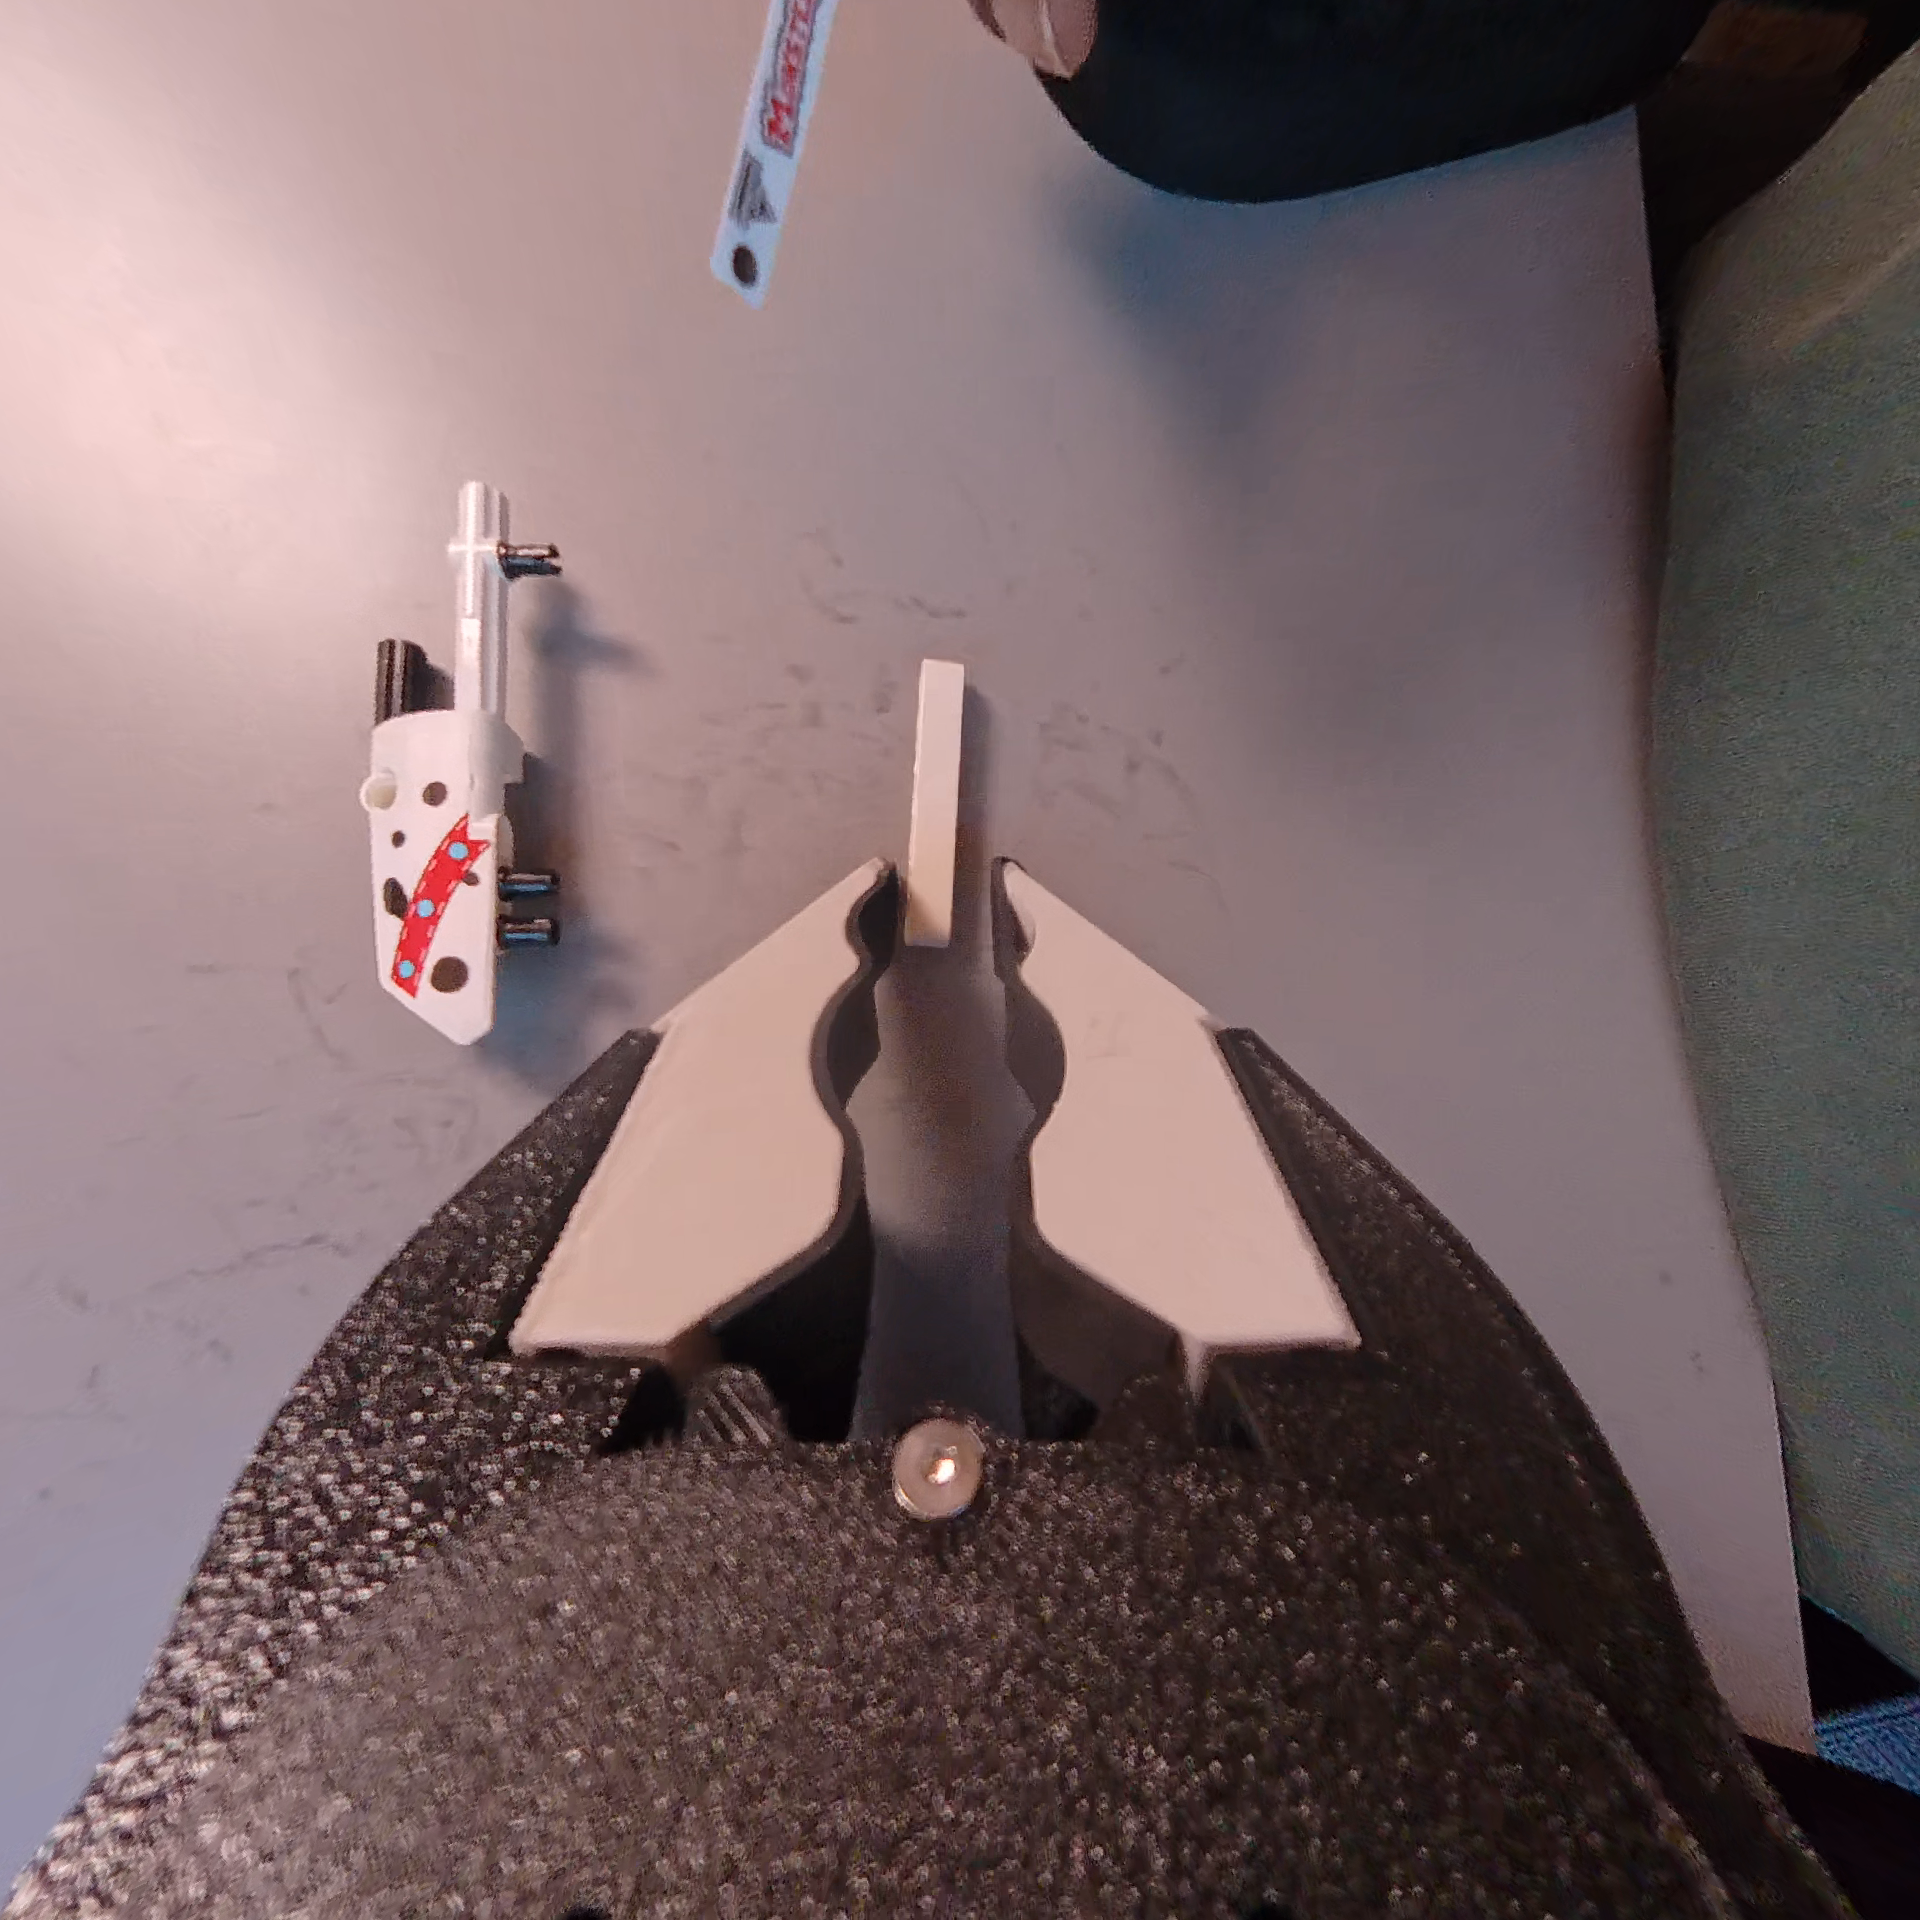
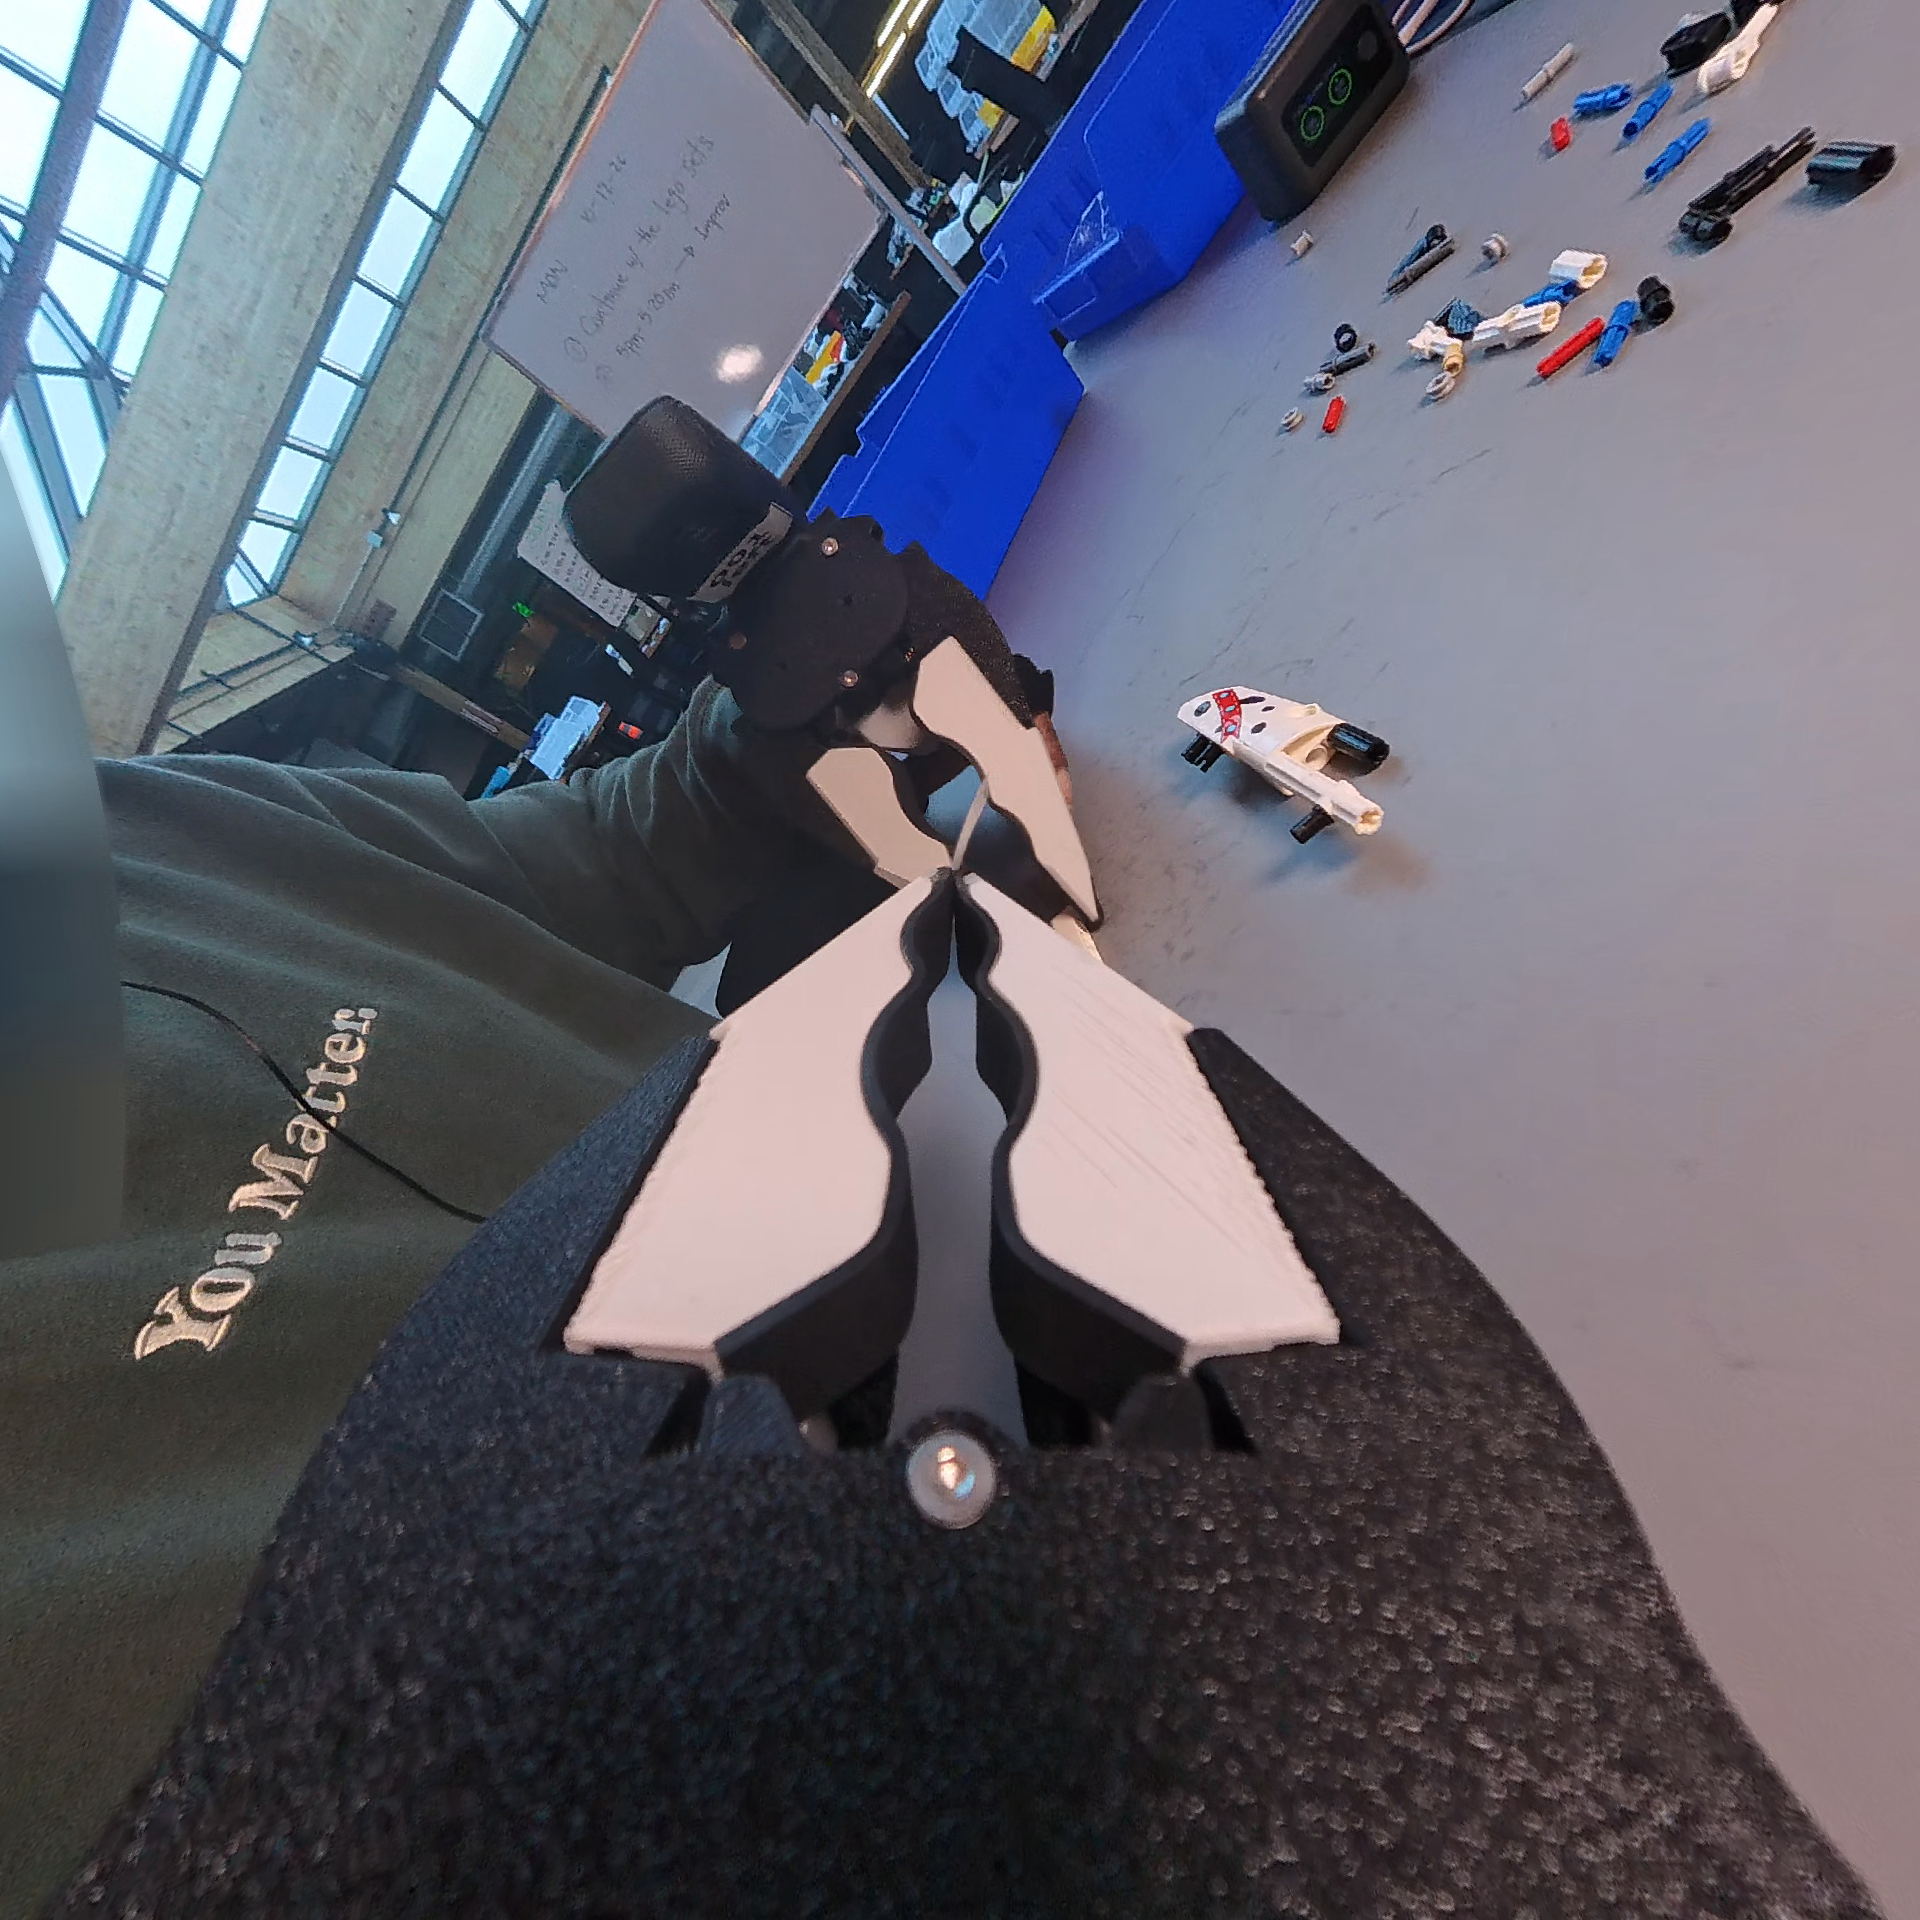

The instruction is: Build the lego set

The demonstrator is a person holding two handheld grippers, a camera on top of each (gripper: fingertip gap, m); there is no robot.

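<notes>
Two thin white panels are held: left gripper (image 1: 943,871) loosely straddles one (image 1: 933,805), right gripper (image 2: 954,883) fingers pinch the printed one (image 1: 771,135). Light, stiff, slippery; best gripped on flat faces.

Left gripper (image 1: 943,883) at frame centre, fingers parted with a gap between the tips; right gripper (image 2: 954,883) mid-frame, tips pinched together, meeting the left's tips

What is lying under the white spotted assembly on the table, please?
Only bare grey table shows around the white spotted assembly; black pins jut from its side. Anything directly beneath it is covered.
</notes>
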